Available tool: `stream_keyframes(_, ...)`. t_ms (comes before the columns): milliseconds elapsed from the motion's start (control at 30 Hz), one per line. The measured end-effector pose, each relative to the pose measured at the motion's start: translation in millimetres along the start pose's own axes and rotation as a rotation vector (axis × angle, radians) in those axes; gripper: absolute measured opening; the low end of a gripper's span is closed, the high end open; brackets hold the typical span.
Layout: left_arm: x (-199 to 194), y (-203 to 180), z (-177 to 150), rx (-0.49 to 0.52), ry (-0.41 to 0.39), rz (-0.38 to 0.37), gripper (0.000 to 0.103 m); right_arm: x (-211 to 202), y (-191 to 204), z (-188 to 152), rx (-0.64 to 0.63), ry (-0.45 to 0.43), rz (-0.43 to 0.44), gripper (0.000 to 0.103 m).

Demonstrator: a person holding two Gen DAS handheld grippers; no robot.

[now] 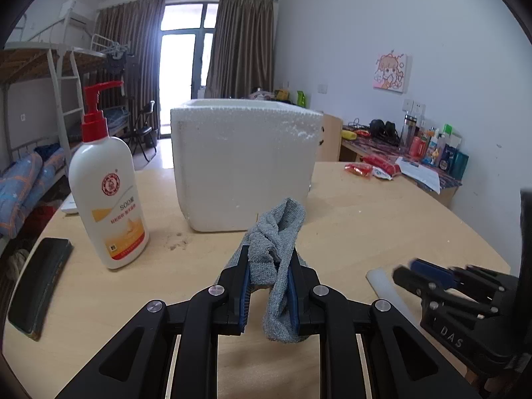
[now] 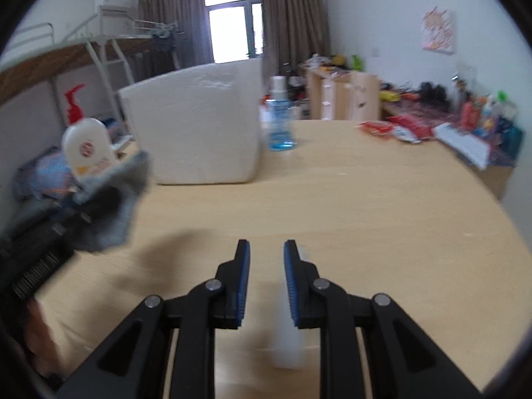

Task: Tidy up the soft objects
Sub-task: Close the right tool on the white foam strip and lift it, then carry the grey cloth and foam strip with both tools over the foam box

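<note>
Left wrist view showed the left gripper clamped on a grey knitted sock, whose bunched toe end stood up past the fingertips while its other end drooped below the blue pads. Straight ahead along the fingers, and near, stood the white foam box with its open top facing up, on the pale wooden table. Since the rim sat higher than the sock, the coming move would probably need a lift as well as a reach forward. A white lotion bottle with a red pump stood left of the box, clear of that path. The right gripper lay low at the right, beside a pale translucent tube

Right wrist view showed the right gripper with its jaws parted and pressing on nothing; the blurred pale tube lay on the table beneath them, its long axis roughly along the fingers. The sock hung at the left in the other gripper, which was the nearer one to the box
</note>
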State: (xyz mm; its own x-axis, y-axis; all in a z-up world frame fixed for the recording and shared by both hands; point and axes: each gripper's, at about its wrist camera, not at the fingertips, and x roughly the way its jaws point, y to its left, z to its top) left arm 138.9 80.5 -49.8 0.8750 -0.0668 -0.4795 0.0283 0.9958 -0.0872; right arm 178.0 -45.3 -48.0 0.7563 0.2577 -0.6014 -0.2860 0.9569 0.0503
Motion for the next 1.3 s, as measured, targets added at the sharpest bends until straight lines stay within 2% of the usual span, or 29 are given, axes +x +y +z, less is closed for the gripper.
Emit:
stream_keyframes(67,-2,0,1,-0.002,-0.012,0.003,0.020,3,-9,-7,0.002,0.024,-0.063,0.052)
stream_keyframes(233,-8,-1,1,0.001,-0.041,0.035,0.020,15,-16,-15,0.013,0.071,-0.081,0.053)
stream_keyframes(467,-19,-2,2,0.001,-0.075,0.069,0.020,21,-5,-20,-0.029,0.096,-0.053,0.053)
stream_keyframes(667,-25,-3,1,0.002,-0.091,0.083,0.020,24,-9,-24,-0.016,0.120,-0.051,0.052)
stream_keyframes(733,-27,-5,0,-0.001,-0.096,0.084,0.020,26,-11,-25,-0.001,0.144,-0.027,0.052)
stream_keyframes(833,-29,-7,0,0.003,-0.101,0.086,0.020,25,-11,-27,-0.009,0.146,-0.027,0.050)
stream_keyframes(867,-30,-8,0,0.003,-0.103,0.086,0.020,25,-11,-27,-0.009,0.145,-0.028,0.046)
stream_keyframes(900,-31,-7,0,0.002,-0.105,0.086,0.020,24,-9,-28,-0.021,0.143,-0.034,0.033)
stream_keyframes(1000,-32,-7,-1,-0.003,-0.106,0.086,0.020,22,-8,-29,-0.035,0.141,-0.007,0.021)
stream_keyframes(1100,-33,-8,-1,-0.006,-0.107,0.091,0.020,21,-15,-27,-0.001,0.127,0.030,0.017)
stream_keyframes(1300,-40,-9,2,-0.010,-0.122,0.100,0.020,-6,-12,-7,-0.007,0.037,0.068,0.017)
